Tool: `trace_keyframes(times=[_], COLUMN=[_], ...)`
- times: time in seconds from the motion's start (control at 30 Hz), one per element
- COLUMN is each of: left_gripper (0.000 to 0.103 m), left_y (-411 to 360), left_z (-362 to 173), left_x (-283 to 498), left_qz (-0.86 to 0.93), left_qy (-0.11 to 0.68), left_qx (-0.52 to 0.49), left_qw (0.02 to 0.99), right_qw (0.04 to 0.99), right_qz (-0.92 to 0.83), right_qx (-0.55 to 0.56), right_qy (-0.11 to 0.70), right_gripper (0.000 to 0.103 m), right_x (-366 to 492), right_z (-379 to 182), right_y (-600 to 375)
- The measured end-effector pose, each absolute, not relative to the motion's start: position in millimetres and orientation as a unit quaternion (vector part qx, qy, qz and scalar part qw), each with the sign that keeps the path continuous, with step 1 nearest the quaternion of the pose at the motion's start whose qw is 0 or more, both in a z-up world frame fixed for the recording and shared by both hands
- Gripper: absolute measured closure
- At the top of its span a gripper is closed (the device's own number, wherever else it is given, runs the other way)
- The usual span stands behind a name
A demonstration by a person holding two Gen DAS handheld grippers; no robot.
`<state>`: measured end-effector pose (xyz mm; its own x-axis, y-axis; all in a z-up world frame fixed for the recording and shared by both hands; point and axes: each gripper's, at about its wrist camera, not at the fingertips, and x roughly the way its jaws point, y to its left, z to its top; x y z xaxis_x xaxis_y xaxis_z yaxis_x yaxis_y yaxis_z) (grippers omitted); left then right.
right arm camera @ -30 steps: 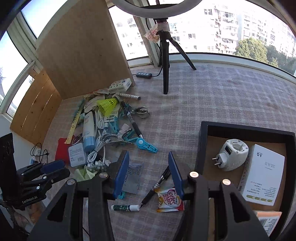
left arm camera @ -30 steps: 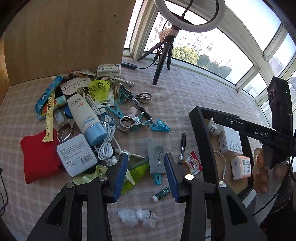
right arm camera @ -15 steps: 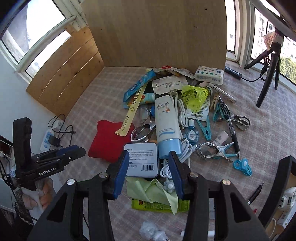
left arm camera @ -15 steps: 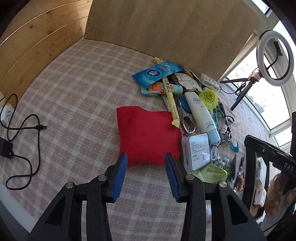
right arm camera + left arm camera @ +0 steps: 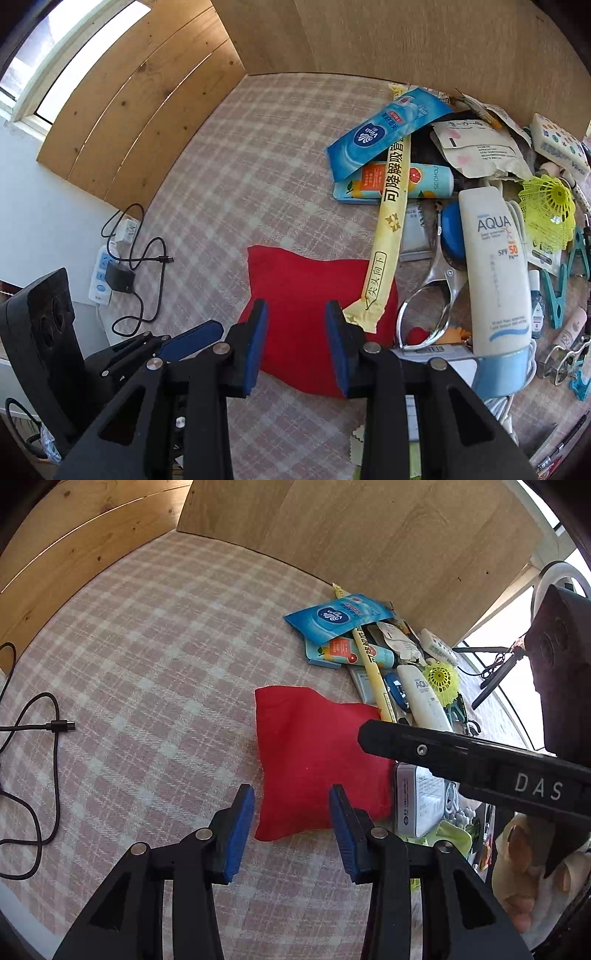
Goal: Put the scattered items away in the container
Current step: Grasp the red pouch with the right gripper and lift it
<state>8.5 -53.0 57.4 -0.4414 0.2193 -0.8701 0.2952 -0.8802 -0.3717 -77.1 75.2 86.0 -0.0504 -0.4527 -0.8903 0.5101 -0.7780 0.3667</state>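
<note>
Closing right gripper over red pouch, jaws narrowing, seemingly not gripping; left gripper half-open, empty. Risk: yellow straw packet overlapping pouch gets dragged.

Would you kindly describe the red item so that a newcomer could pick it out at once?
Start at the plaid cloth covering the surface and find the pile of scattered items by the wooden board. At the pile's near edge lies the red fabric pouch, soft and plain, the only large red thing, with a long yellow packet resting across its corner.
</note>
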Motion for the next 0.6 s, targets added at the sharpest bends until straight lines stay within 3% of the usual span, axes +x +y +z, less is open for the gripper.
trace_keyframes(times=[0.13, 0.33, 0.53, 0.6], left_gripper=[0.063, 0.063, 0.063, 0.063], left_y=[-52, -44, -43, -43], left_z=[55, 48, 44, 45], left_x=[5, -3, -9, -6], left_qz=[-0.811, -0.807, -0.801, -0.803], left_qy=[0.248, 0.243, 0.254, 0.253], left_qx=[0.53, 0.539, 0.542, 0.54], left_qw=[0.017, 0.005, -0.001, 0.0], right_qw=[0.301, 0.309, 0.311, 0.319], right_qz=[-0.734, -0.712, -0.708, -0.699], right_qx=[0.606, 0.63, 0.628, 0.633], right_qy=[0.056, 0.041, 0.082, 0.096], right_gripper=[0.071, 0.068, 0.05, 0.038], right_x=[-92, -103, -98, -97], right_z=[80, 67, 65, 63], right_y=[80, 91, 70, 62])
